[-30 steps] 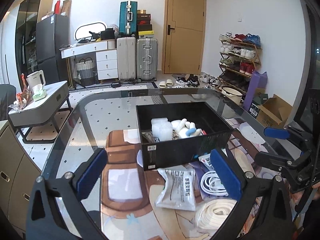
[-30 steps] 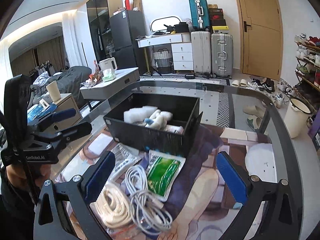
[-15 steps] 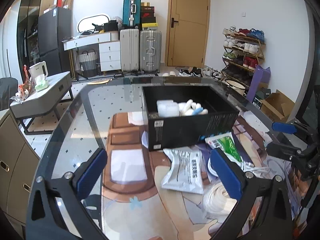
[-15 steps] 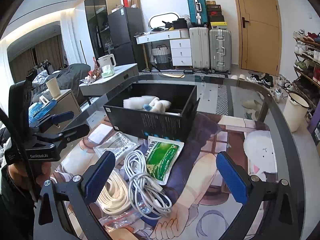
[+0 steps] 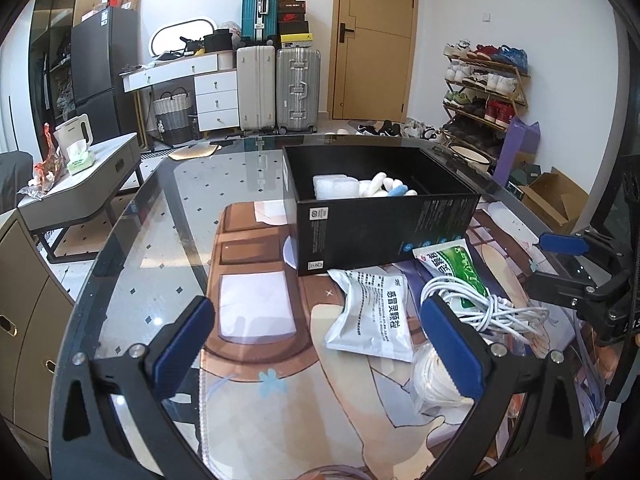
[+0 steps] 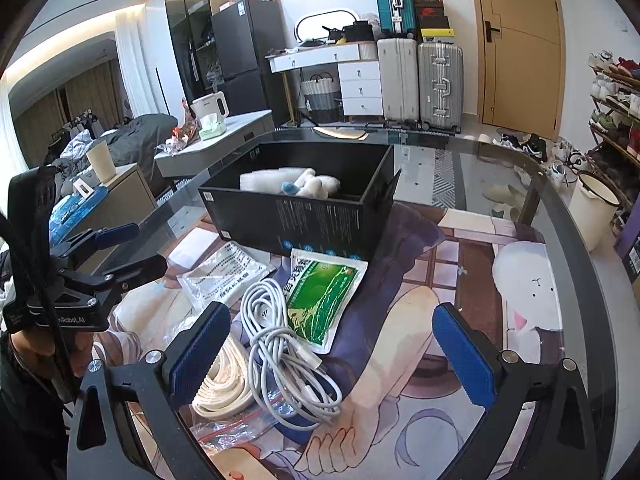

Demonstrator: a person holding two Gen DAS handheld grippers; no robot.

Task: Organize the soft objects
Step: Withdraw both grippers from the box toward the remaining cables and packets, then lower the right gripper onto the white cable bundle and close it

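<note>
Both the left gripper (image 5: 316,344) and right gripper (image 6: 330,354) hang empty, jaws wide apart. Mid-frame, the black box (image 6: 304,210) already holds white soft things; the green packet (image 6: 320,296) and white cable (image 6: 284,344) wait below it, probably next.

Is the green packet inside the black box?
No, the green packet lies on the table in front of the black box, beside the white cable.
</note>
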